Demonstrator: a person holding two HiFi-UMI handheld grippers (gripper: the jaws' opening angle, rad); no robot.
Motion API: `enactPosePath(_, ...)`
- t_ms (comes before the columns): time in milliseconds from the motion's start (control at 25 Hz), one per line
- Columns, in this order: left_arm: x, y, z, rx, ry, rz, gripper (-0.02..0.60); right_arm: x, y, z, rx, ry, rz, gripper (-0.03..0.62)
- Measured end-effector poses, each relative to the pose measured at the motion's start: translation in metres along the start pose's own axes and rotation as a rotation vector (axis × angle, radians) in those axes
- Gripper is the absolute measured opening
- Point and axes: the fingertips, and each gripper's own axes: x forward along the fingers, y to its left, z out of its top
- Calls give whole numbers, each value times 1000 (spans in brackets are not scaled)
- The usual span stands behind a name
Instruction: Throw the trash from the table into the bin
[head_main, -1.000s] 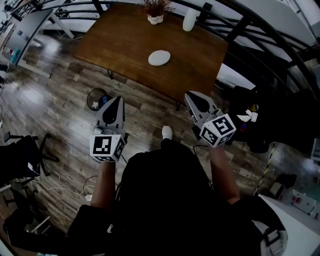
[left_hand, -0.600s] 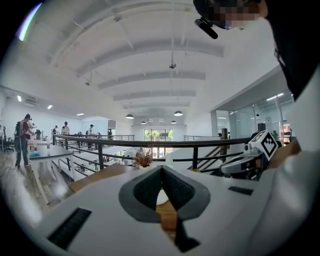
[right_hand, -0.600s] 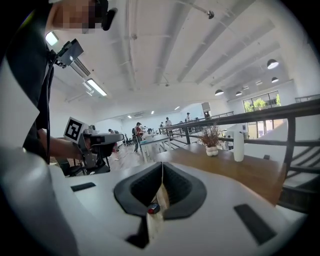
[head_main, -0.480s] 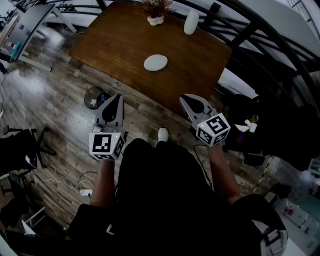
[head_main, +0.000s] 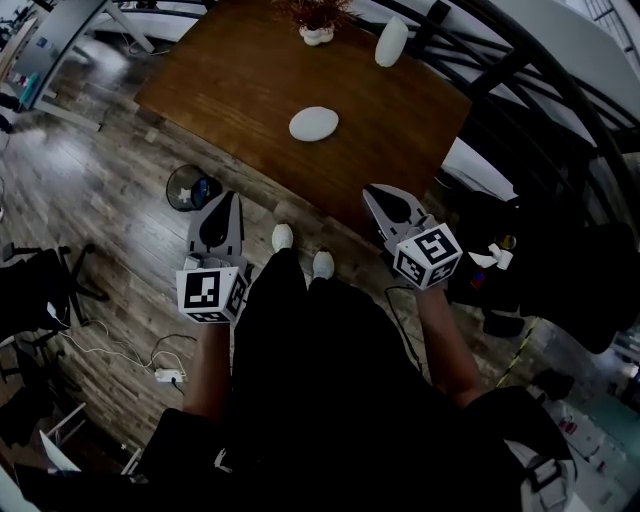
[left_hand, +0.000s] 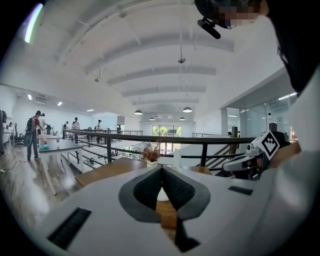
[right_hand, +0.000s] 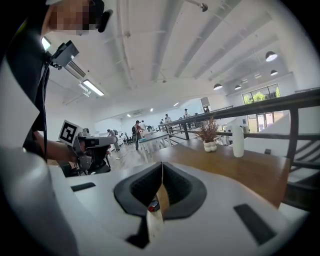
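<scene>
Across grey plank flooring in the head view, found a brown table (head_main: 230, 90) with a white lump of trash (head_main: 314, 124) lying near its middle, well apart from a potted plant (head_main: 317, 30) and a white bottle (head_main: 391, 42) at the far edge. Spotted the bin (head_main: 192, 190) on the floor near the table's near edge, toward its left end, with something blue inside. Found the left gripper (head_main: 235, 198) and right gripper (head_main: 373, 193) held short of that edge, touching nothing.

Through the left gripper view, saw its jaws clenched together with nothing gripped. Glimpsed a white patch through the gap below the tips, probably the lump on the tabletop beyond.

Through the right gripper view, saw the jaws likewise pressed tight and empty, pointed along the tabletop toward the plant.

Judged the task barely begun: trash not yet picked up, with the approach, grasp, carry and drop into the bin all left. Would need the jaws opened before any grasp.
</scene>
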Motion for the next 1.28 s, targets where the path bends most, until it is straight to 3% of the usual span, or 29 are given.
enactPosePath(240, 18, 15, 1, 0, 3, -23, 11, 22, -2, 6, -6, 3, -13, 15)
enactPosePath(440, 39, 40, 9, 44, -4, -63, 11, 52, 1, 13, -57, 0, -32, 14)
enactPosePath(720, 79, 81, 11, 31, 15, -104, 11, 104, -2, 33, -83, -24, -37, 15)
enactPosePath(1000, 119, 106, 14, 38, 36, -206, 11, 151, -8, 31, -218, 69, -88, 14)
enactPosePath(1280, 151, 125, 16, 53, 39, -310, 11, 183, -18, 27, -176, 85, -152, 14)
